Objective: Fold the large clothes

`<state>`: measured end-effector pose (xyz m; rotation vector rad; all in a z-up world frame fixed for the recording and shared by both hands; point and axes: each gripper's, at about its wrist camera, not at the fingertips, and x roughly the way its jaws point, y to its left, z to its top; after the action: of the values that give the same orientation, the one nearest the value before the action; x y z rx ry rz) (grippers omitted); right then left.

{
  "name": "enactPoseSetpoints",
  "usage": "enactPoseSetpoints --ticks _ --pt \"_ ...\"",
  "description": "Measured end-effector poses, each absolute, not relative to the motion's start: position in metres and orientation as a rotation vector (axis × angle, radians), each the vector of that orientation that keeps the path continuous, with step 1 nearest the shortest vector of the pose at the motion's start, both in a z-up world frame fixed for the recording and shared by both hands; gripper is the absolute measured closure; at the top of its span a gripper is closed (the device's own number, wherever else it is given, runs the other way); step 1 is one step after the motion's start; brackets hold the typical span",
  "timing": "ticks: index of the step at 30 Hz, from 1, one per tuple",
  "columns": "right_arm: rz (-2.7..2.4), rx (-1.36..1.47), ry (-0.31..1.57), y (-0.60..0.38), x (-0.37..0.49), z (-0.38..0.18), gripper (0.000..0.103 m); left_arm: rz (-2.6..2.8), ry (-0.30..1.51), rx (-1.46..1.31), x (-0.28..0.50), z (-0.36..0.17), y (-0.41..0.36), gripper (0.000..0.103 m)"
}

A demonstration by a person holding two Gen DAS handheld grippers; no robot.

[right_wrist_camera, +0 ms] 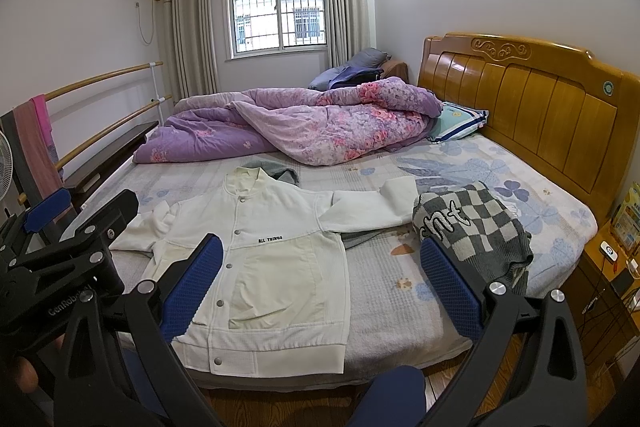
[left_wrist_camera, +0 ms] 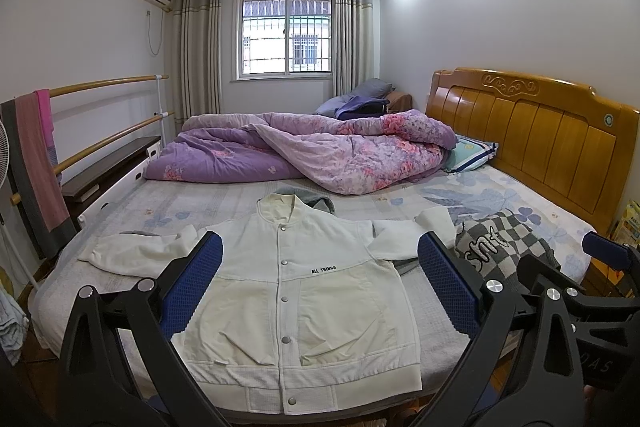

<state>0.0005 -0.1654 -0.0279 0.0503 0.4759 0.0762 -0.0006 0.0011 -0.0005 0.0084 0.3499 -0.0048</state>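
Note:
A white snap-button jacket (left_wrist_camera: pixel 296 291) lies flat and face up on the bed, sleeves spread out to both sides, hem toward me. It also shows in the right wrist view (right_wrist_camera: pixel 264 259). My left gripper (left_wrist_camera: pixel 320 287) is open and empty, held above the jacket's front. My right gripper (right_wrist_camera: pixel 320 287) is open and empty, over the jacket's right side and the bare sheet. A grey and white checkered garment (right_wrist_camera: pixel 476 223) lies folded on the jacket's right sleeve end; it also shows in the left wrist view (left_wrist_camera: pixel 504 247).
A purple floral quilt (left_wrist_camera: pixel 320 151) is bunched across the far half of the bed. The wooden headboard (left_wrist_camera: pixel 540 131) stands on the right, a nightstand (right_wrist_camera: pixel 612 275) beside it. A rail with hanging towels (left_wrist_camera: pixel 36 155) stands on the left. A grey cloth (left_wrist_camera: pixel 320 205) lies behind the collar.

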Motion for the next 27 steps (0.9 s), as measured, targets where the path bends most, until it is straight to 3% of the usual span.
enactPoseSetpoints --ticks 27 --pt "0.089 0.037 0.539 -0.155 0.035 -0.047 0.008 0.008 0.403 0.008 0.027 -0.029 0.013 0.005"
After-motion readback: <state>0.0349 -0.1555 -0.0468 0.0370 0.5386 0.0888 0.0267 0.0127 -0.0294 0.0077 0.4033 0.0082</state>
